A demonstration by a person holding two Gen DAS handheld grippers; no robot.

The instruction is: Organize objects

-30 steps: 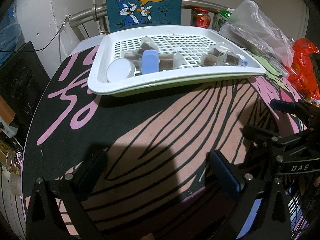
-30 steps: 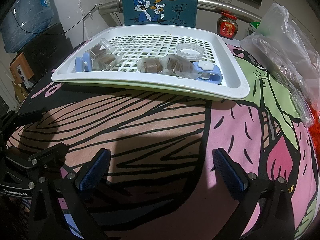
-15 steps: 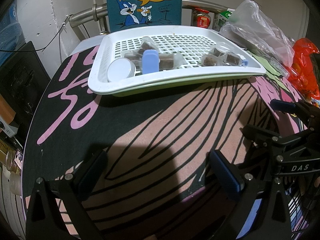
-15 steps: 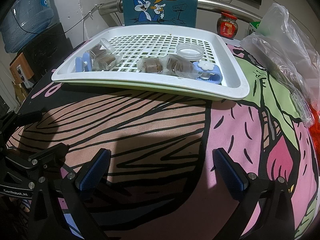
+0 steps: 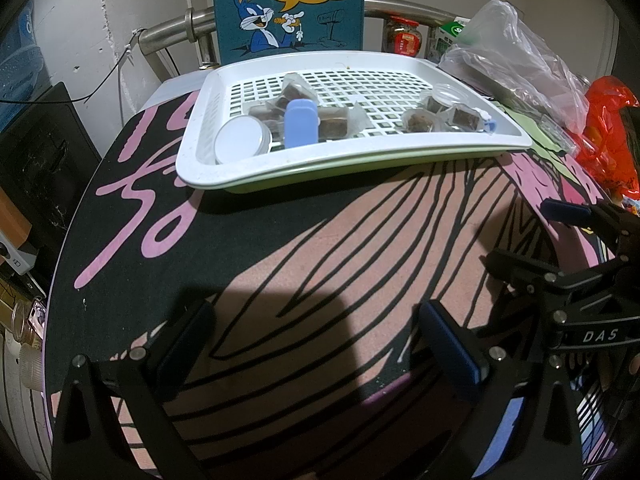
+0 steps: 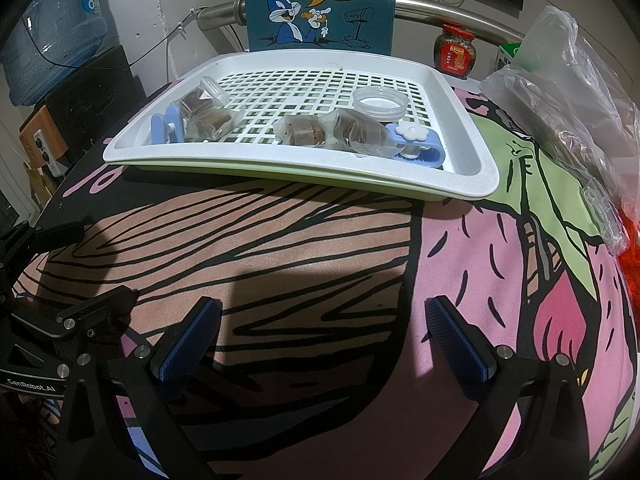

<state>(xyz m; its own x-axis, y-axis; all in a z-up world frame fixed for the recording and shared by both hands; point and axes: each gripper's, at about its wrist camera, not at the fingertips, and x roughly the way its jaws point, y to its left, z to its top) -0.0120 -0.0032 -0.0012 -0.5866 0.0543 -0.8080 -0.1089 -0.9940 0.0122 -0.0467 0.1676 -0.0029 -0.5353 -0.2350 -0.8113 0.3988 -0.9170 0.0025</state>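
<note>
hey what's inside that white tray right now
In the white tray: wrapped brown snacks, a blue clip with a flower, a clear round tub, a white lid, a blue case. Snack wrappers hide part of the clip.

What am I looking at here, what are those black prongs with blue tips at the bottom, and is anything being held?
There is no robot: a person holds a two-finger gripper in each hand, and a fisheye camera on each looks along its fingers. One picture is from the left gripper, the other from the right gripper. Both are open and hold nothing, above a cartoon-printed cloth. Ahead sits a white slotted tray on a green one. In it lie clear-wrapped brown snacks, a round white lid, a small clear cup, a blue case and a blue flower clip. A Bugs Bunny sign stands behind.
</note>
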